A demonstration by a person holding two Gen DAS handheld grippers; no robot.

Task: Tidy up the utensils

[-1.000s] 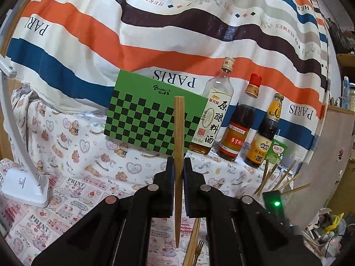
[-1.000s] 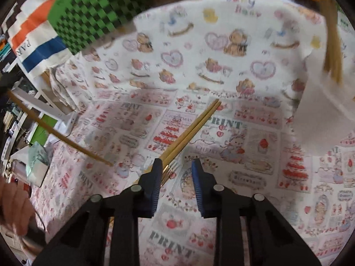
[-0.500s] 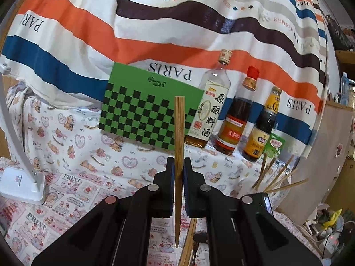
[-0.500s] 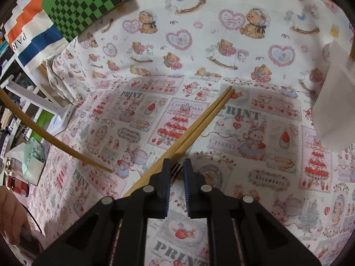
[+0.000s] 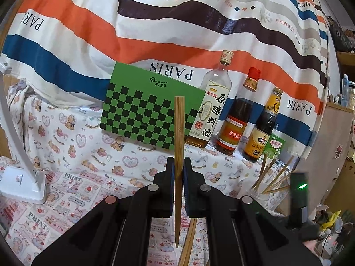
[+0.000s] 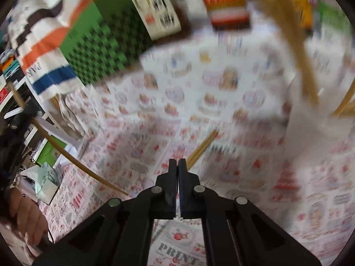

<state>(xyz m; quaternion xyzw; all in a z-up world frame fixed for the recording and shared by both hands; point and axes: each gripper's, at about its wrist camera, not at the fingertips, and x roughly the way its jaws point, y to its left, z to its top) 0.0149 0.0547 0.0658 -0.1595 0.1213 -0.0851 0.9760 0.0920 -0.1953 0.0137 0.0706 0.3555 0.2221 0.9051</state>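
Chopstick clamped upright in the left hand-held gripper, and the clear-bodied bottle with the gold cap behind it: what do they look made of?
The tan tapered chopstick looks like bamboo or wood: matte, with fine lengthwise grain and a squared top end. The clear-bodied bottle with the gold cap looks like glass, glossy and see-through, with amber liquid low inside; clear plastic cannot be ruled out. Its cap seems to be metal.

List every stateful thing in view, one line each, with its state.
Left gripper: shut on a wooden chopstick.
Wooden chopstick: upright, pinched mid-length, thin tip down.
Right gripper: jaws nearly together; whether it grips anything cannot be told.
Pair of bamboo chopsticks on the table: lying flat, side by side.
Clear jar of chopsticks: upright, sticks fanned out.
Three sauce bottles: upright, capped.
Green checkered box: propped against the striped cloth.
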